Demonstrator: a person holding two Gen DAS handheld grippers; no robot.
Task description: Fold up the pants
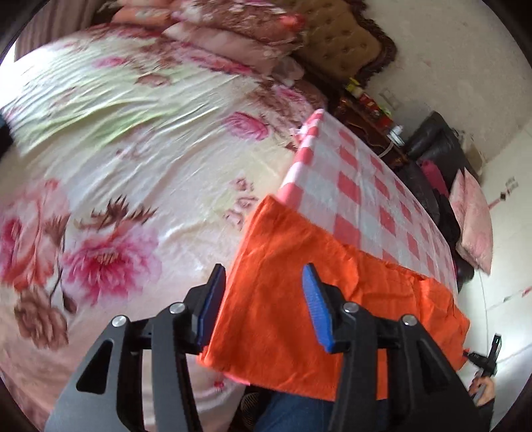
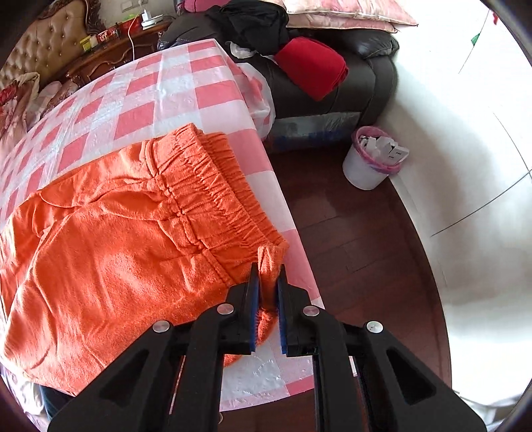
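Orange pants [image 2: 116, 239] lie flat on a table with a red-and-white checked cloth [image 2: 159, 89], elastic waistband toward the table's right edge. My right gripper [image 2: 268, 285] is shut on the near corner of the waistband, pinching a fold of orange fabric between its blue pads. In the left wrist view the pants [image 1: 282, 299] hang over the table's near edge. My left gripper [image 1: 262, 279] is open above the leg end, its blue pads [image 1: 312, 299] wide apart and holding nothing. The right gripper shows at the far right of the left wrist view [image 1: 482, 359].
A bed with a floral blanket [image 1: 116, 182] and pillows [image 1: 232, 30] lies left of the table [image 1: 365, 172]. A dark sofa [image 2: 332, 86] with a red cloth [image 2: 312, 69] stands behind the table. A white bin [image 2: 369, 162] sits on the wooden floor [image 2: 359, 249].
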